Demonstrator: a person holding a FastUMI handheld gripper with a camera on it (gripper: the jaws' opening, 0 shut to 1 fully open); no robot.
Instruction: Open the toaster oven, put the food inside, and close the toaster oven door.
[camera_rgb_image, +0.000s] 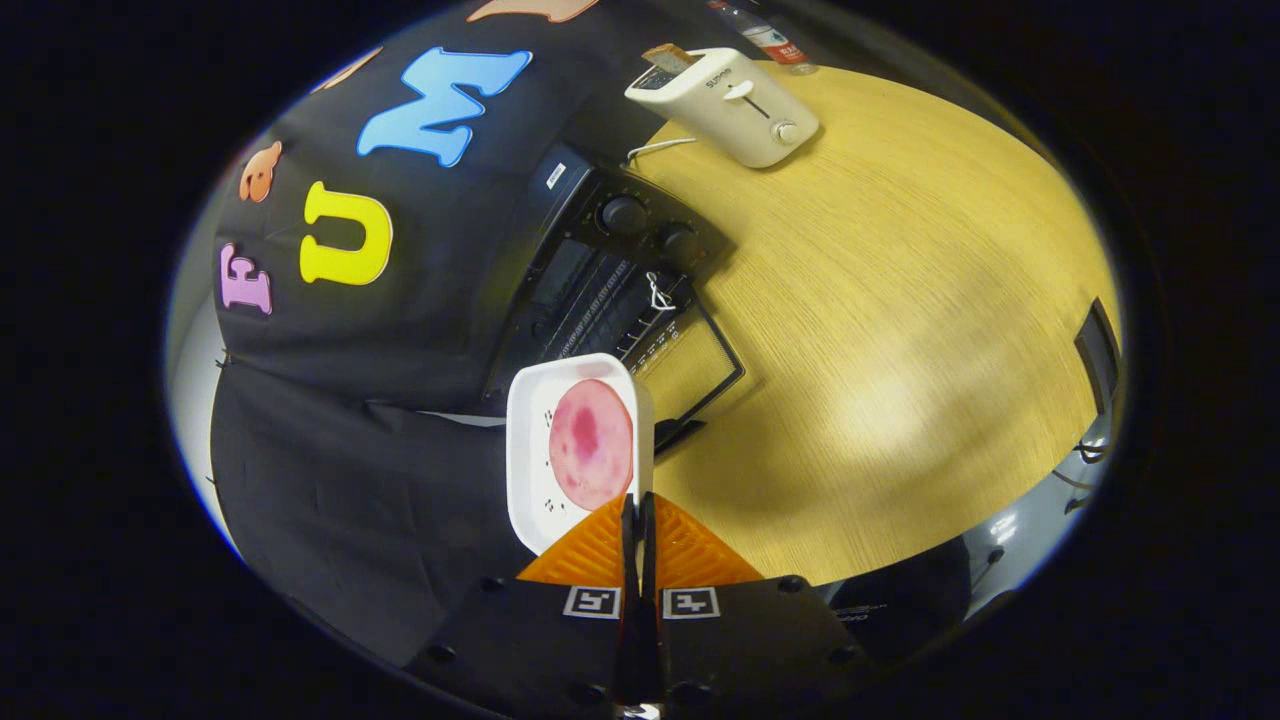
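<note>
- The gripper (639, 515) had its fingers pinched together on the near rim of a white tray (530, 450), which carried a pink slice of food (591, 443).
- The toaster oven (600, 290) lay just beyond the tray on the wooden table (900, 330), its door (690, 365) already dropped open (rack visible inside).
- Judged from this, the tray's long axis pointed toward the opening, so the next move was straight ahead.

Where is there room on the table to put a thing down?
The tool is shut on the tray. Free: the wide bare table between toaster and oven door. Crowded: around the oven.
</note>
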